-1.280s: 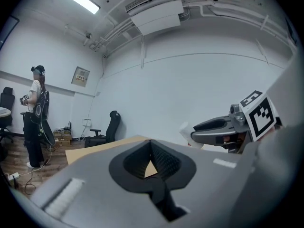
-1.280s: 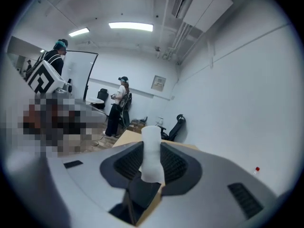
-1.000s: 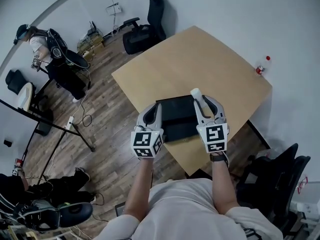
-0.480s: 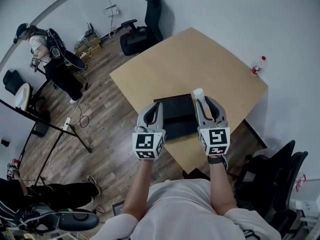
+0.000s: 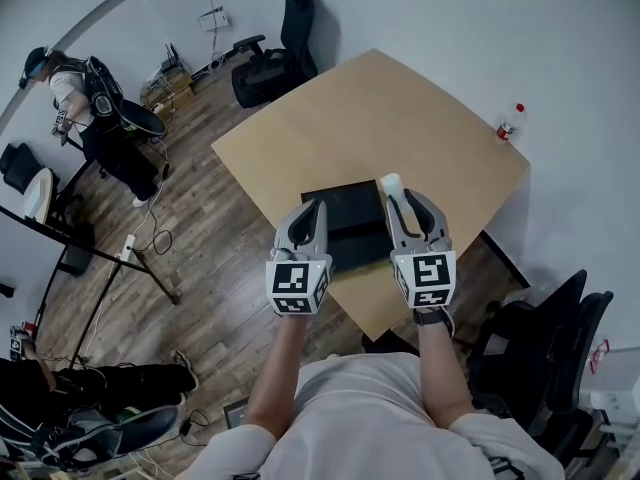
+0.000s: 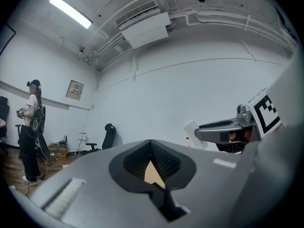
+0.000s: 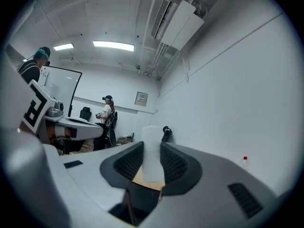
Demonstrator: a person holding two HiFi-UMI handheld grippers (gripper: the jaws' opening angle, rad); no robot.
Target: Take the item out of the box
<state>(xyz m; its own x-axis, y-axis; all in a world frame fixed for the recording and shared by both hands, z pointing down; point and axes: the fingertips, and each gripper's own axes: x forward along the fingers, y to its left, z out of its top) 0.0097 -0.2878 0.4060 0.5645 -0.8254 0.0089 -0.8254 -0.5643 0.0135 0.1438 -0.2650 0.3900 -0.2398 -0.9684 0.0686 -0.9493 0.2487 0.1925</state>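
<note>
The right gripper (image 7: 153,161) pinches the white cylinder (image 7: 153,151) upright between its pads, at the black box's (image 5: 345,230) far right corner. The left gripper (image 6: 151,150) has its fingers pressed together.

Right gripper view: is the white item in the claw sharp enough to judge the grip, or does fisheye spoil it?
Right gripper view: the white item is fairly sharp, no glare, pads pressing both sides; fisheye bends the walls, corners go black. Head view: sharp, even light, item small at the right claw's tip.
</note>
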